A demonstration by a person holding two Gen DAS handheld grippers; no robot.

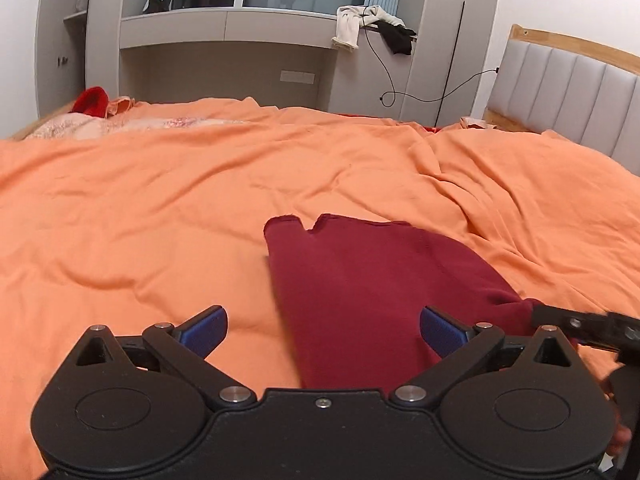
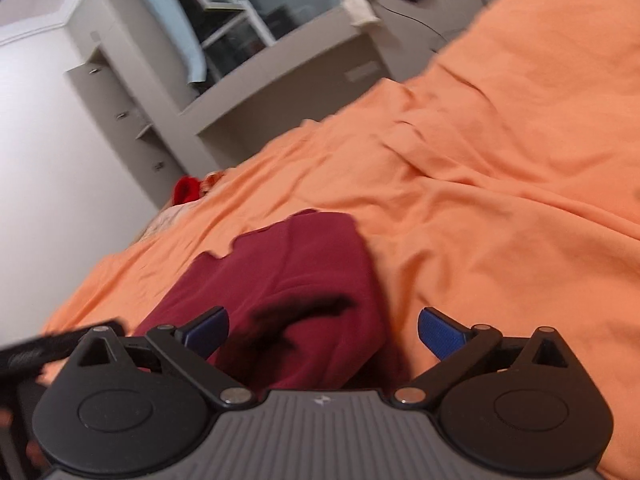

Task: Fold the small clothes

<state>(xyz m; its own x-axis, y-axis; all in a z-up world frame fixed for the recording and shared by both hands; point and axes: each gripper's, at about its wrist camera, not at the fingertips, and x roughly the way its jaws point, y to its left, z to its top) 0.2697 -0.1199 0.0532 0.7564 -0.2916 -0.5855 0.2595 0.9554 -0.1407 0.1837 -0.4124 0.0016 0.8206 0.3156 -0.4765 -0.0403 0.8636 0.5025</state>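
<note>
A dark red garment (image 1: 372,280) lies folded on the orange bedcover (image 1: 160,208). My left gripper (image 1: 323,330) hangs open above its near edge, blue pads spread wide with nothing pinched. At the right edge of the left wrist view a finger of the right gripper (image 1: 576,326) reaches toward the garment's corner. In the right wrist view the same dark red garment (image 2: 288,280) lies under my right gripper (image 2: 323,332), which is open with no cloth pressed between its pads. A dark mark or strap (image 2: 304,312) crosses the cloth. A part of the left gripper (image 2: 48,346) shows at the left edge.
A padded headboard (image 1: 568,96) stands at the right. Grey built-in shelving (image 1: 224,40) and a window lie beyond the bed, with clothes (image 1: 372,28) and a cable (image 1: 384,76) hanging from the ledge. A bright red item (image 1: 92,100) and pink fabric (image 1: 80,128) lie at the far left.
</note>
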